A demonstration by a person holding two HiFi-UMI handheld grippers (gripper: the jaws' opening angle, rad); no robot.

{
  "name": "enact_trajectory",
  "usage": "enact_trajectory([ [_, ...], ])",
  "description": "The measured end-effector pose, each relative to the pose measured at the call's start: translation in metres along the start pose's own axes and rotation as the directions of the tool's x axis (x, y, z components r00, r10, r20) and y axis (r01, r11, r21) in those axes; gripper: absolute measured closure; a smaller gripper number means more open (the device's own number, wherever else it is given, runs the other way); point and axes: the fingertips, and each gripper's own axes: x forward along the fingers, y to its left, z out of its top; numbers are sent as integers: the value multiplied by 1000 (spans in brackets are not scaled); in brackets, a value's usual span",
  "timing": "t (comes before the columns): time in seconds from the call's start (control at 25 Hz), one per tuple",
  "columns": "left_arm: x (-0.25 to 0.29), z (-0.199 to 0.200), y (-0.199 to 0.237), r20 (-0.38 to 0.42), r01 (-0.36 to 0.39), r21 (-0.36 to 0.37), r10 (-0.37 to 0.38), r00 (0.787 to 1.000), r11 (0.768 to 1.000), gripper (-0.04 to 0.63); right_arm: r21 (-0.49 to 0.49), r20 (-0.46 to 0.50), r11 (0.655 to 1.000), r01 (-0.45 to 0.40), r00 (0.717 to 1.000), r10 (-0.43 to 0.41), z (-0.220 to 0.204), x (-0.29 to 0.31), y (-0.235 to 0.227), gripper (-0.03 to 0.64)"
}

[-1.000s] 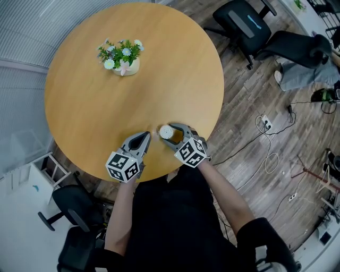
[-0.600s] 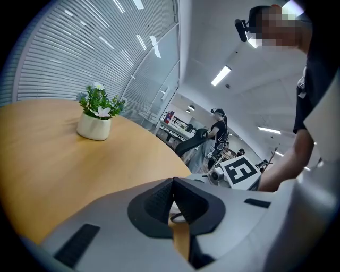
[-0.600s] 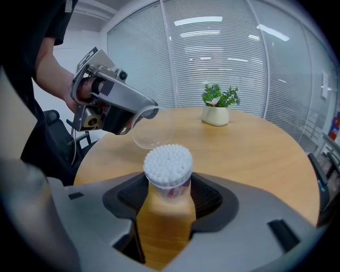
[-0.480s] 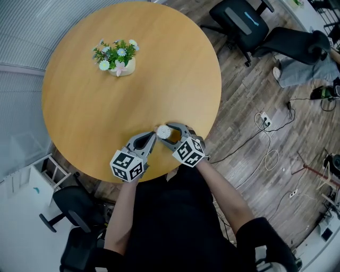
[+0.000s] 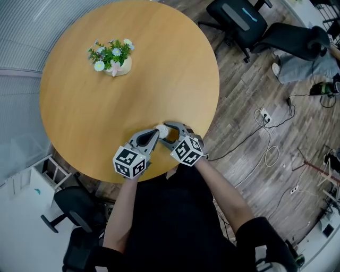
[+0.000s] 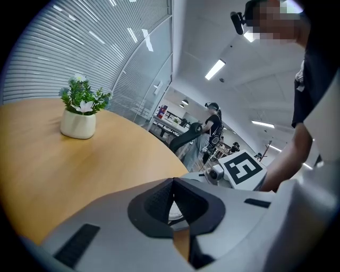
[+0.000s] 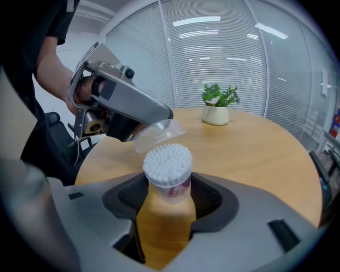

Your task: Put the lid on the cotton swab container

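A round wooden surface point(image 5: 106, 106) is shown in the head view, in an office with a plank floor point(image 5: 255, 90) and office chairs point(image 5: 239, 16). A potted plant point(image 5: 112, 57) is set far across it. The left tool point(image 5: 154, 134) and right tool point(image 5: 170, 130) are seen close together at the near edge, around the cotton swab container point(image 5: 162, 129). In the left gripper view, the left tool's jaws are seen pinched narrow on the edge of the clear lid point(image 6: 177, 212). In the right gripper view, the container is held upright between widely set pads with its white swab tips exposed. The lid is carried tilted just above and behind its mouth, not yet seated. The lid is best levelled, centred over the rim and pressed straight down while the container is clamped; a tilted approach is judged likely to snag swabs.
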Motion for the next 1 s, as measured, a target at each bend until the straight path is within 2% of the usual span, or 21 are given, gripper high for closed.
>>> enact_trajectory([
  [1.0, 17, -11, 0, -59, 23, 32, -21, 998, 999, 589, 1, 0, 1000, -12, 1000, 12, -2, 3, -1, 376],
])
